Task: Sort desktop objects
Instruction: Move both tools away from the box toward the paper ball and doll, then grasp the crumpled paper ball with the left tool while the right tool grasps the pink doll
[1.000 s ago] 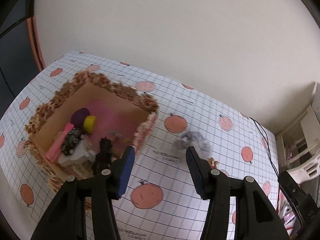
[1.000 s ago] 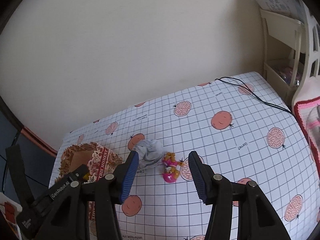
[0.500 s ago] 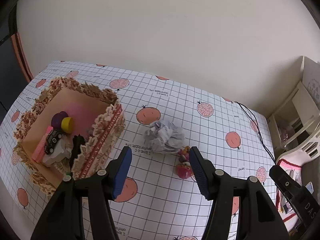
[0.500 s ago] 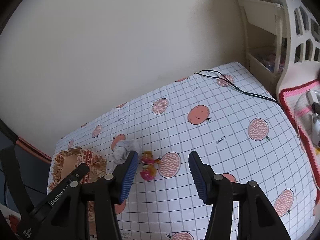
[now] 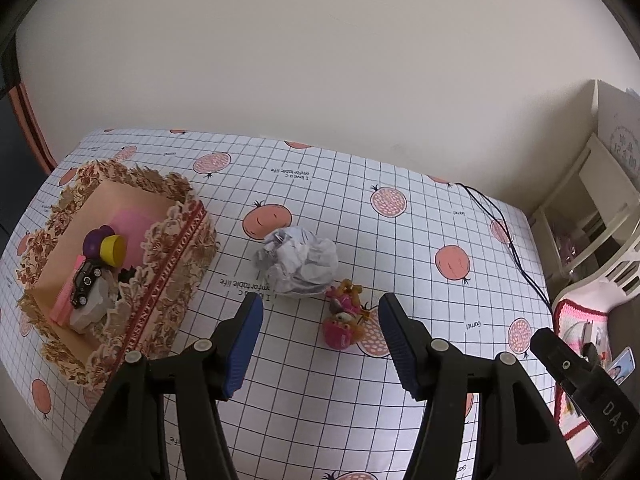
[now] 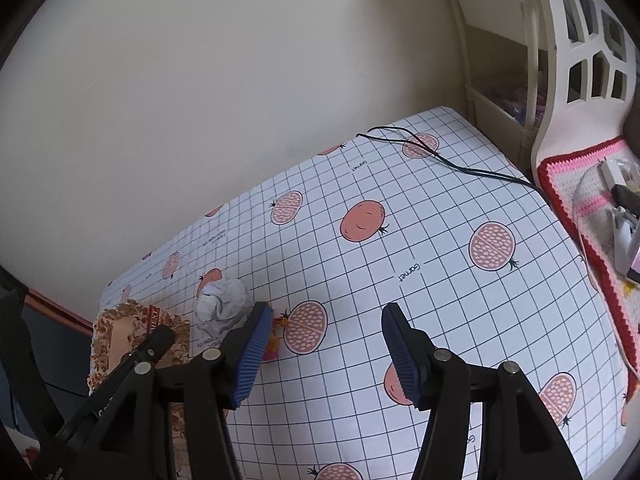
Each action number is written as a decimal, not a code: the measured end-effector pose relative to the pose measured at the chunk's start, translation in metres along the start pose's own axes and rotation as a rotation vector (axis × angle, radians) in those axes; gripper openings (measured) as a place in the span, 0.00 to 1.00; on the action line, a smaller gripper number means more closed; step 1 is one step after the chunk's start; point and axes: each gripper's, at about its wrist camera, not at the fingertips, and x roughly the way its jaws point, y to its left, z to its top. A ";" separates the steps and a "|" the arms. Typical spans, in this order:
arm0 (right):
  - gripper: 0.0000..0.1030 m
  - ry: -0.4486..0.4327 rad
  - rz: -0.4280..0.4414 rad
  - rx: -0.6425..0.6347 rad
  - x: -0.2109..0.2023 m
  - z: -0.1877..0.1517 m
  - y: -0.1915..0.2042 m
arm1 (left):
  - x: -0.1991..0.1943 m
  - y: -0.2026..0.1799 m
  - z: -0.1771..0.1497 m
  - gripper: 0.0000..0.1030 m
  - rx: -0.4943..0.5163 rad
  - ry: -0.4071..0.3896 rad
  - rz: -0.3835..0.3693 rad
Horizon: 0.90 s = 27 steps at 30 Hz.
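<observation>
Sitting at the left of the left wrist frame, the patterned box [image 5: 120,268] already holds a toy car [image 5: 85,280], a purple and yellow piece and a few other small things, so the sorting looks partly done. Just right of the box, near the frame's centre, a crumpled paper ball [image 5: 298,262] lies on the worktop [image 5: 420,264], and touching or nearly touching its lower right edge is a small pink and orange toy figure [image 5: 343,316], its long axis running from upper right to lower left. The left tool [image 5: 320,340] hangs above both, its jaws moderately wide and just opened a little further, with nothing between them; the toy figure shows in the gap, slightly right of middle. In the right wrist frame the paper ball [image 6: 222,308] sits at lower left and the right tool [image 6: 324,350], equally wide and also just opened further, frames bare worktop while its left finger hides most of the figure. By that, the left tool is judged better lined up on the 2 loose things.
</observation>
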 end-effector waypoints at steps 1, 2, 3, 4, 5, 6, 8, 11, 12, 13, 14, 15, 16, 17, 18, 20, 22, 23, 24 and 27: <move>0.59 0.002 0.001 0.003 0.001 0.000 -0.002 | 0.001 -0.002 -0.001 0.60 0.001 0.004 0.000; 0.59 0.004 0.001 0.006 0.003 0.001 -0.003 | 0.003 -0.003 -0.001 0.60 0.002 0.007 -0.001; 0.59 0.005 0.001 0.008 0.005 0.001 -0.004 | 0.005 -0.006 -0.001 0.60 0.002 0.009 -0.003; 0.59 0.008 0.000 0.010 0.008 0.001 -0.006 | 0.005 -0.007 0.000 0.60 0.002 0.009 -0.004; 0.59 0.012 -0.001 0.011 0.011 0.002 -0.007 | 0.007 -0.009 0.000 0.60 0.004 0.009 -0.006; 0.59 0.014 -0.003 0.012 0.014 0.002 -0.008 | 0.008 -0.011 0.000 0.60 0.005 0.010 -0.008; 0.59 0.019 -0.010 0.017 0.020 0.003 -0.011 | 0.012 -0.013 0.000 0.60 0.005 0.015 -0.012; 0.59 0.026 -0.012 0.027 0.028 0.005 -0.015 | 0.019 -0.016 0.003 0.60 0.008 0.022 -0.017; 0.59 0.029 -0.013 0.031 0.031 0.006 -0.015 | 0.021 -0.017 0.004 0.60 0.009 0.022 -0.019; 0.59 0.032 -0.015 0.033 0.033 0.006 -0.015 | 0.024 -0.017 0.005 0.60 0.008 0.022 -0.021; 0.59 0.037 -0.019 0.034 0.036 0.006 -0.015 | 0.026 -0.018 0.007 0.60 0.009 0.023 -0.021; 0.59 0.042 -0.021 0.032 0.039 0.007 -0.014 | 0.030 -0.018 0.007 0.60 0.010 0.027 -0.020; 0.59 0.045 -0.023 0.032 0.041 0.006 -0.013 | 0.033 -0.018 0.008 0.60 0.009 0.031 -0.019; 0.59 0.048 -0.025 0.031 0.043 0.006 -0.013 | 0.036 -0.017 0.008 0.60 0.008 0.035 -0.017; 0.59 0.050 -0.027 0.031 0.045 0.007 -0.013 | 0.040 -0.016 0.008 0.60 0.007 0.041 -0.016; 0.59 0.055 -0.032 0.031 0.049 0.006 -0.012 | 0.045 -0.014 0.008 0.60 0.003 0.052 -0.014; 0.59 0.060 -0.039 0.031 0.052 0.005 -0.011 | 0.052 -0.013 0.008 0.60 0.001 0.065 -0.013; 0.59 0.063 -0.041 0.031 0.054 0.005 -0.011 | 0.055 -0.012 0.009 0.60 0.001 0.072 -0.014; 0.59 0.067 -0.045 0.032 0.056 0.004 -0.011 | 0.058 -0.011 0.009 0.60 -0.001 0.076 -0.013; 0.59 0.081 -0.052 0.039 0.062 0.002 -0.011 | 0.067 -0.009 0.013 0.60 -0.003 0.090 -0.015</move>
